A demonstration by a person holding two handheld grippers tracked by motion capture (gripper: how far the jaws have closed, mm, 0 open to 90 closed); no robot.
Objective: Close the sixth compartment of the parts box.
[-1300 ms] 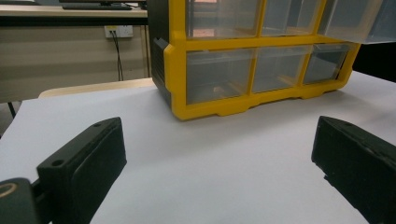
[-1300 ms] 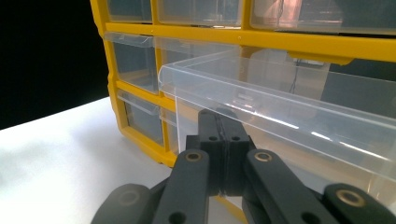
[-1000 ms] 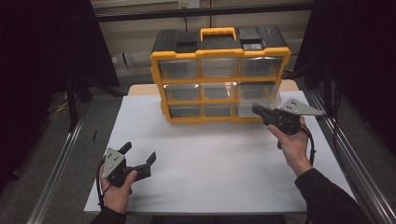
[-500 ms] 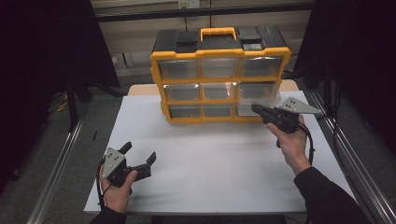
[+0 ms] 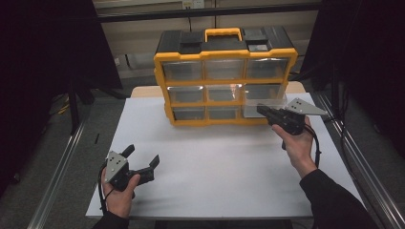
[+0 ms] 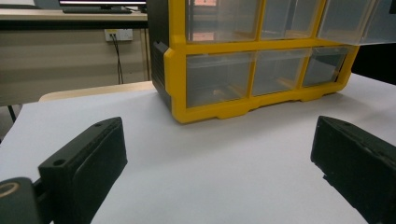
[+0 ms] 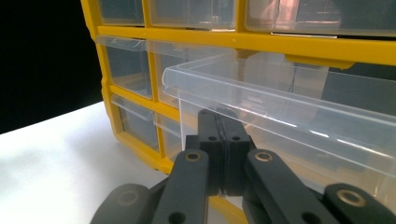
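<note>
Right tongs (image 7: 219, 154) pinched shut on the front lip of the clear, light, brittle-looking drawer (image 7: 299, 116) — half-drawn from the yellow organiser's (image 5: 224, 81) middle-right bay — while left tongs (image 5: 142, 163) gaped idle above the bench (image 5: 215, 162).

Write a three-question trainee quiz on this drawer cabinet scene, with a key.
1. True or false: the right tongs are shut on the front of the clear drawer.
2. Which row of the yellow cabinet does the pulled-out drawer belong to? A top, B middle, C bottom.
3. How do the left tongs stand, and what is between their jaws?

Key:
1. True.
2. B, the right-hand drawer of the middle row.
3. Open, low over the white table, with nothing between the jaws.
</note>
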